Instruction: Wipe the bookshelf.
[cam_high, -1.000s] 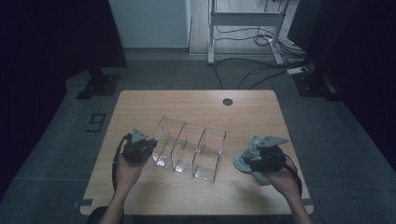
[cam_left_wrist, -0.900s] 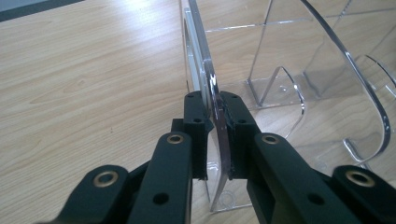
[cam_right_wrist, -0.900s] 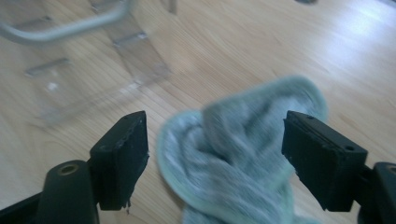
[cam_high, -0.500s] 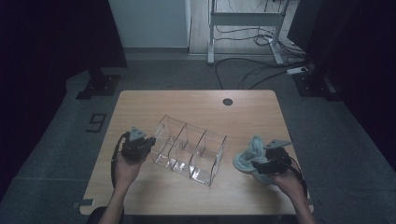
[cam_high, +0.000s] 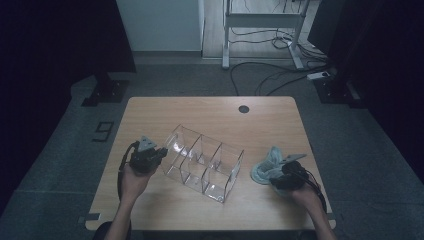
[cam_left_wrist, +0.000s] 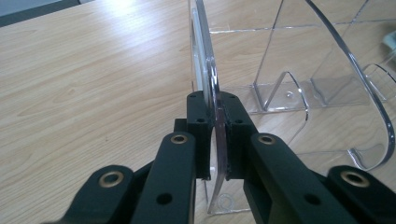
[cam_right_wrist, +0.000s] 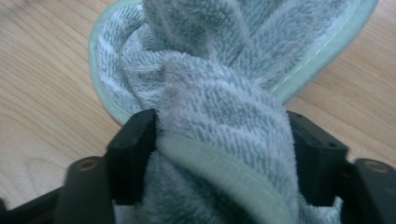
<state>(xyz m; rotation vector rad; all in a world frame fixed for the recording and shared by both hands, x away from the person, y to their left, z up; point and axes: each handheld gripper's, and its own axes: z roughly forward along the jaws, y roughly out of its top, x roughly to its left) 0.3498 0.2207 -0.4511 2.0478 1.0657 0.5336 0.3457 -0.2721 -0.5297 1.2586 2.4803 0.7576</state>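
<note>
Organizer (cam_high: 202, 162) now tilted and swung versus earlier; left gripper (cam_left_wrist: 215, 135) clamped on its wall; right gripper (cam_right_wrist: 224, 140) lower, closing on towel (cam_right_wrist: 224, 74), apparently gripped; table (cam_high: 210, 107)

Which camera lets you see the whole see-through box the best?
The high view: the clear acrylic organizer shows whole there, tilted on the wooden table, with its three compartments. The left gripper view shows one wall clamped in the left gripper and some dividers. The right gripper view shows the green towel.
</note>
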